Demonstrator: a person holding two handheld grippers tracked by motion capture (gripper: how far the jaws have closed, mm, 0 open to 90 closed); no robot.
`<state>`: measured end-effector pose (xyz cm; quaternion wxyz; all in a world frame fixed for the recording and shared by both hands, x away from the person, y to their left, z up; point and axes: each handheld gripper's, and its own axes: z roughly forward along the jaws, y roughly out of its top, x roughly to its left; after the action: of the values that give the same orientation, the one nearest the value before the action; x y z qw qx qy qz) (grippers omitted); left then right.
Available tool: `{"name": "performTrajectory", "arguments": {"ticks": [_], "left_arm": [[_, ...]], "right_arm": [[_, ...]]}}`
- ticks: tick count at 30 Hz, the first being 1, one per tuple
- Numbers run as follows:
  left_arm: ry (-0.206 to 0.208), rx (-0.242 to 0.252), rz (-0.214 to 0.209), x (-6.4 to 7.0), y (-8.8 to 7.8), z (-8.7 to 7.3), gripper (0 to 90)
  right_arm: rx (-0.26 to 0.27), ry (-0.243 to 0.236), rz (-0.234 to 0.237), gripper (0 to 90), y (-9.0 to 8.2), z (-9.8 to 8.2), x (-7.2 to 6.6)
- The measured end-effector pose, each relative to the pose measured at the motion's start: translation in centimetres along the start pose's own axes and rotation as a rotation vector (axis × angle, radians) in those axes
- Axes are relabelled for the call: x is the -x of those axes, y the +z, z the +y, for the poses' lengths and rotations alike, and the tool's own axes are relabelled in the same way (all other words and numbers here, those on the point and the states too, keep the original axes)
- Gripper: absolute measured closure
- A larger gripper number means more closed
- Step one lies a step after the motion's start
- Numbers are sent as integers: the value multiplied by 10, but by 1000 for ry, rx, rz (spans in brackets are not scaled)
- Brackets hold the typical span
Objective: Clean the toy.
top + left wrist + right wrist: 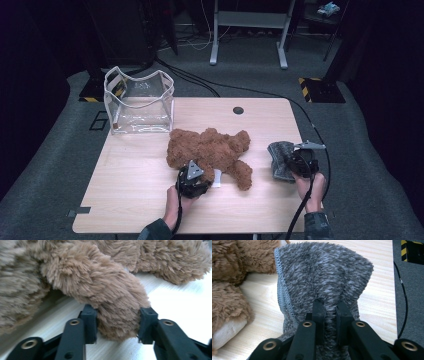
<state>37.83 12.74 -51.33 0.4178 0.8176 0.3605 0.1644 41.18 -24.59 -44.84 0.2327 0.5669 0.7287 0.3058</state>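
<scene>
Lying sprawled across the middle of the wooden tabletop, the brown plush bear has one furry limb caught by the left gripper, whose jaws press in on either side of the paw's rounded end, the fur bulging between them. Off to the bear's right, near the tabletop's right edge, a grey fleecy cloth is pinched by the right gripper; its jaws stand almost closed with a fold of the fabric squeezed between them, and the cloth's stitched hem runs up its left side in the right gripper view. A small white tag sticks out beside the bear close to the left gripper, but any print on it is too small to read. Toward the far left corner stands a clear plastic bag with white trim, upright and gaping; faint lettering on its back wall cannot be made out. A dark round grommet sits in the tabletop near the far edge. Grey carpet surrounds the table, black cables trail across it, and yellow-and-black hazard-striped blocks rest on the floor beyond. White frame legs stand farther back, and the room's edges fall into darkness. Only the person's forearms and sleeves enter at the near edge.
</scene>
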Motion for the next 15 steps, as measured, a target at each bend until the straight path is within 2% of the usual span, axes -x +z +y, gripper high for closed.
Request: {"name": "performTrajectory", "arguments": {"ticks": [6, 13, 15], "left_arm": [[40, 31, -7, -4, -6, 10, 690], [80, 37, -30, -12, -11, 23, 707], [91, 41, -25, -14, -11, 27, 708]], "right_arm": [[5, -4, 2, 810, -1, 0, 2], [11, 3, -2, 810, -2, 1, 2], [19, -4, 0, 810, -2, 2, 2]]}}
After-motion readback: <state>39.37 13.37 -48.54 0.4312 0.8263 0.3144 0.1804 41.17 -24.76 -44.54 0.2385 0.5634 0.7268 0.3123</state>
